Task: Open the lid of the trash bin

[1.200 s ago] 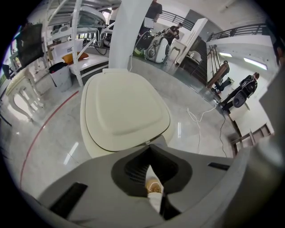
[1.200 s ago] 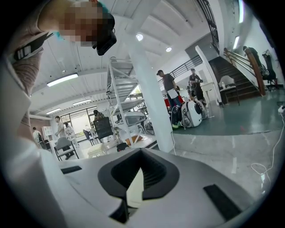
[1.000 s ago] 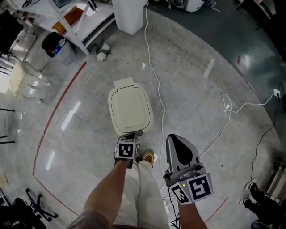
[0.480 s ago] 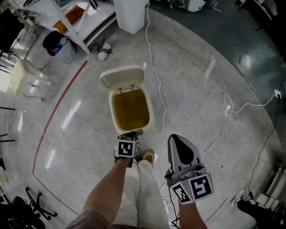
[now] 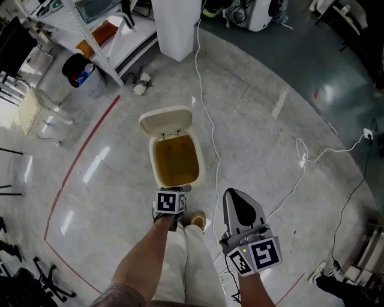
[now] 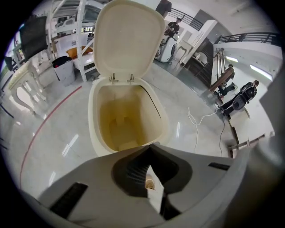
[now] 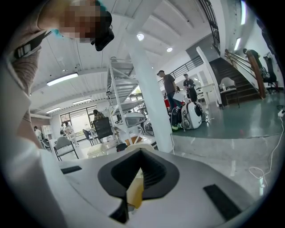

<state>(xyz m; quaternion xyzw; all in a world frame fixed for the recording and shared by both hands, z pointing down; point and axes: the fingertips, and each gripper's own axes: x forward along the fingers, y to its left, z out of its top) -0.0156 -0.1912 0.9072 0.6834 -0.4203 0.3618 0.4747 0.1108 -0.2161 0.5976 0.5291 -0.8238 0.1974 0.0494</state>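
Observation:
The cream trash bin stands on the floor with its lid swung up and back on its hinges, and the yellowish inside shows. In the left gripper view the lid stands upright behind the bin's rim. My left gripper is shut, with its tips low at the bin's near front edge; what they touch is hidden. My right gripper hangs shut and holds nothing, to the right of the bin and apart from it; in its own view it points out across the hall.
The person's shoe rests just behind the bin. A white cable runs along the floor past the bin's right side. A white pillar base, a black bucket and a metal rack stand farther back. A red line curves at the left.
The lid was shut one second ago and swung up by half a second ago; it stays up now. Both grippers hold nearly the same places.

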